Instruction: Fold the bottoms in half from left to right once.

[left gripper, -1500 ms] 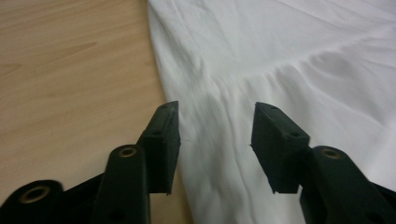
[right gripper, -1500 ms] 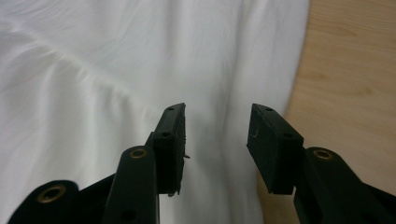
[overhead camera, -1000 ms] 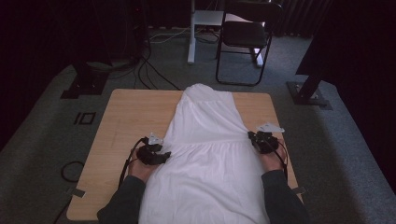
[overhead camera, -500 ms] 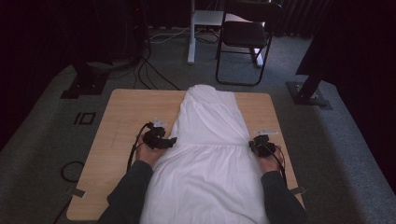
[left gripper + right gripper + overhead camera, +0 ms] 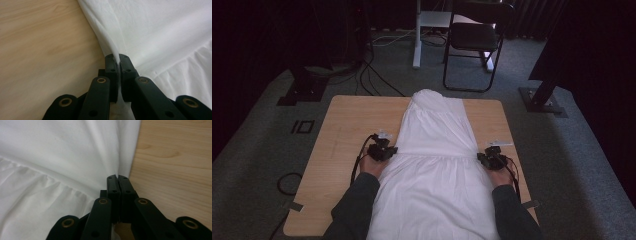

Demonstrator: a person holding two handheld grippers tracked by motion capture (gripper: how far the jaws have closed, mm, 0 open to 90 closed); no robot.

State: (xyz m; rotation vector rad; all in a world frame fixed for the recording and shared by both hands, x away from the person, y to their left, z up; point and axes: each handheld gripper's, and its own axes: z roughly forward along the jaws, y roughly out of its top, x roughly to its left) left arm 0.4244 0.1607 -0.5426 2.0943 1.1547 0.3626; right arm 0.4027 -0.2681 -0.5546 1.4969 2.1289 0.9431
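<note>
Stage: white dress spread lengthwise along table centre, hem at near edge | left gripper clamped on left side seam | right gripper clamped on right side seam | Done: laid flat, both sides pinched | Left: folding, apparently not begun

A black chair and floor cables stand beyond the wooden table.

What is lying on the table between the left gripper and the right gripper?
In the high view, the white dress spans the whole stretch: the left gripper and the right gripper each pinch one side edge, with a gathered seam running between them.
</note>
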